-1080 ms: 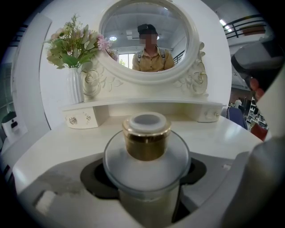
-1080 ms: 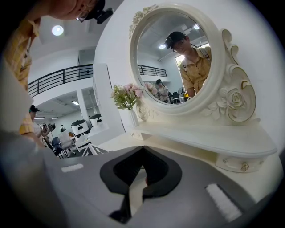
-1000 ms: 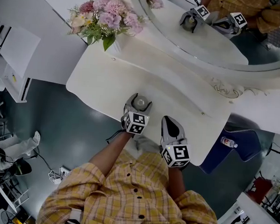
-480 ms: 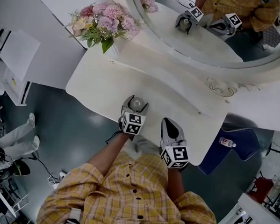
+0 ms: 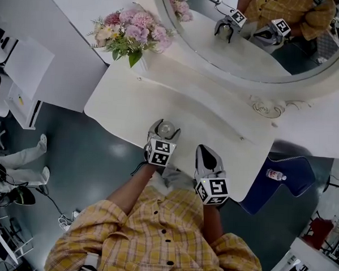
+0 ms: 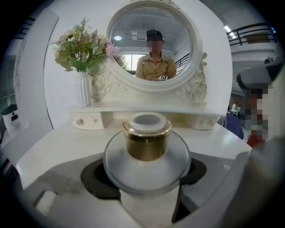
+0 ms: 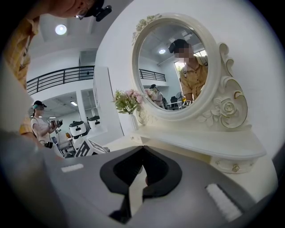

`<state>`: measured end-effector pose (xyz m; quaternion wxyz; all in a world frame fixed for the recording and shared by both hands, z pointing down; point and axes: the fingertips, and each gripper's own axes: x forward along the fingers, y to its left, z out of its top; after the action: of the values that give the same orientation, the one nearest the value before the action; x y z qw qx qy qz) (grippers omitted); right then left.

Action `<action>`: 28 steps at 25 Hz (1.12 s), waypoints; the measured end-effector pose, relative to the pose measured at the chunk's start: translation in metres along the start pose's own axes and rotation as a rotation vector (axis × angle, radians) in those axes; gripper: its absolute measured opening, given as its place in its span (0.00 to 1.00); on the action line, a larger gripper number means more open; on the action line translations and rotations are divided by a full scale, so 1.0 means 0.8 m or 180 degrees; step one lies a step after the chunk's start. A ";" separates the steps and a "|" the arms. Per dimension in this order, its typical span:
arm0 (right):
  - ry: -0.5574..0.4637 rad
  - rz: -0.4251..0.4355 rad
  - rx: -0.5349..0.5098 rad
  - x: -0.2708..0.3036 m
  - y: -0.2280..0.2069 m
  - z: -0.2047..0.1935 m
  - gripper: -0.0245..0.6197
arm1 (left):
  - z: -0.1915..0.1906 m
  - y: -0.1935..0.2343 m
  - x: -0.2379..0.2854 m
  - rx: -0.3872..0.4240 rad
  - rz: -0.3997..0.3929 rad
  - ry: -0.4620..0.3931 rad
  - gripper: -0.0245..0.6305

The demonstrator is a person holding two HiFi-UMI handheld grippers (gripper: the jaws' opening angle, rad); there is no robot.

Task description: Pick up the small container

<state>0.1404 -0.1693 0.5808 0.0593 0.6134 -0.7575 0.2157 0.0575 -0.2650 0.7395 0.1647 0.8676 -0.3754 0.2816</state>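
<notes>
Looking down, head view: left gripper [image 5: 164, 131] over front part of white dressing table [image 5: 117, 101], jaws wrapped round small container [image 5: 167, 127]. Right gripper [image 5: 207, 157] just beside it, to right, near table's front edge. Pink flowers [image 5: 132, 33] at table's back left. Oval mirror [image 5: 264, 60] behind.

Left gripper view: jaws clenched on container's frosted round body. Gold collar [image 6: 147, 142] and white cap [image 6: 147, 121] upright, facing mirror. Whether base touches tabletop: cannot tell.

Right gripper view: jaws pressed together at tips, nothing between. Mirror and flowers ahead.
</notes>
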 end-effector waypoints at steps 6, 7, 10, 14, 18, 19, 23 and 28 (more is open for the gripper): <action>-0.0067 -0.0029 -0.0005 -0.012 0.006 0.009 0.04 | 0.023 -0.001 -0.029 -0.0027 -0.0009 -0.0085 0.56; -0.0078 -0.0033 -0.0008 -0.014 0.008 0.010 0.04 | 0.026 -0.001 -0.033 -0.0025 -0.0011 -0.0101 0.56; -0.0117 -0.0038 -0.0015 -0.021 0.017 0.014 0.04 | 0.031 -0.001 -0.048 -0.0013 -0.0012 -0.0137 0.56; -0.0149 -0.0048 -0.0023 -0.032 0.029 0.019 0.04 | 0.039 -0.002 -0.070 -0.0018 -0.0016 -0.0168 0.56; -0.0182 -0.0073 -0.0027 -0.043 0.039 0.028 0.04 | 0.051 -0.005 -0.095 -0.0022 -0.0061 -0.0232 0.56; -0.0192 -0.0085 -0.0027 -0.045 0.040 0.030 0.04 | 0.055 -0.007 -0.100 -0.0018 -0.0084 -0.0250 0.56; -0.0230 -0.0124 -0.0012 -0.052 0.045 0.036 0.04 | 0.063 -0.013 -0.117 0.0050 -0.0154 -0.0279 0.56; -0.0254 -0.0144 -0.0021 -0.059 0.057 0.042 0.04 | 0.071 -0.017 -0.143 0.0094 -0.0208 -0.0308 0.56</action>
<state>0.1144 -0.1333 0.5223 0.0359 0.6383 -0.7459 0.1871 0.0244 -0.2202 0.6235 0.1427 0.8943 -0.3502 0.2392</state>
